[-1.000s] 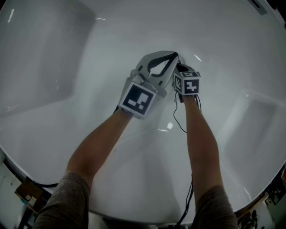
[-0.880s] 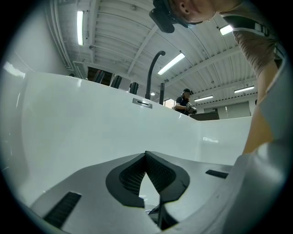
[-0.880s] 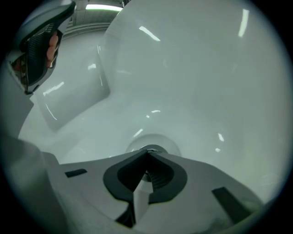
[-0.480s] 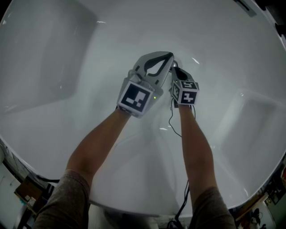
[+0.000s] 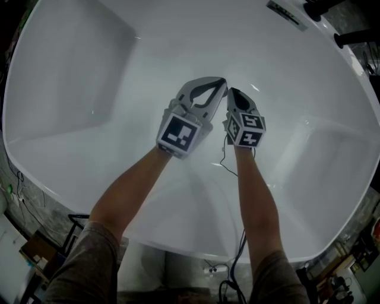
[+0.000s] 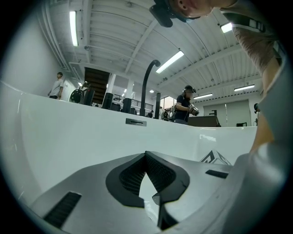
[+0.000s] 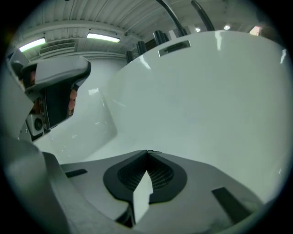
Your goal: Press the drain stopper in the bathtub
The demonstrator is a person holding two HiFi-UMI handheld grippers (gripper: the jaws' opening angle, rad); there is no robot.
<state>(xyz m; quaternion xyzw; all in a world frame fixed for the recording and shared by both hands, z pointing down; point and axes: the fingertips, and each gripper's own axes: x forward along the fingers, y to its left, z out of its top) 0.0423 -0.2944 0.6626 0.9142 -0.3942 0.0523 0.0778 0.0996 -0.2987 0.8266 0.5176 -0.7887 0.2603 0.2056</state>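
Observation:
Both grippers hang side by side over the middle of the white bathtub (image 5: pixel 83 89). My left gripper (image 5: pixel 224 81) is shut with nothing between its jaws, its tips almost touching my right gripper (image 5: pixel 231 91), which is also shut and empty. In the left gripper view the closed tips (image 6: pixel 146 153) point at the tub's far wall (image 6: pixel 68 132). In the right gripper view the closed tips (image 7: pixel 147 151) point at the curved tub wall (image 7: pixel 206 100). No drain stopper shows in any view; the tub floor under the grippers is hidden.
An overflow slot (image 5: pixel 285 15) sits high on the far tub wall, with black faucet parts (image 5: pixel 323 8) on the rim above it. A cable (image 5: pixel 228 163) trails from the right gripper along the forearm. People stand in the hall beyond the rim (image 6: pixel 185 104).
The head camera has pulled back, so more of the tub rim and floor beyond it shows. Both grippers stay shut and close together, and look raised a little.

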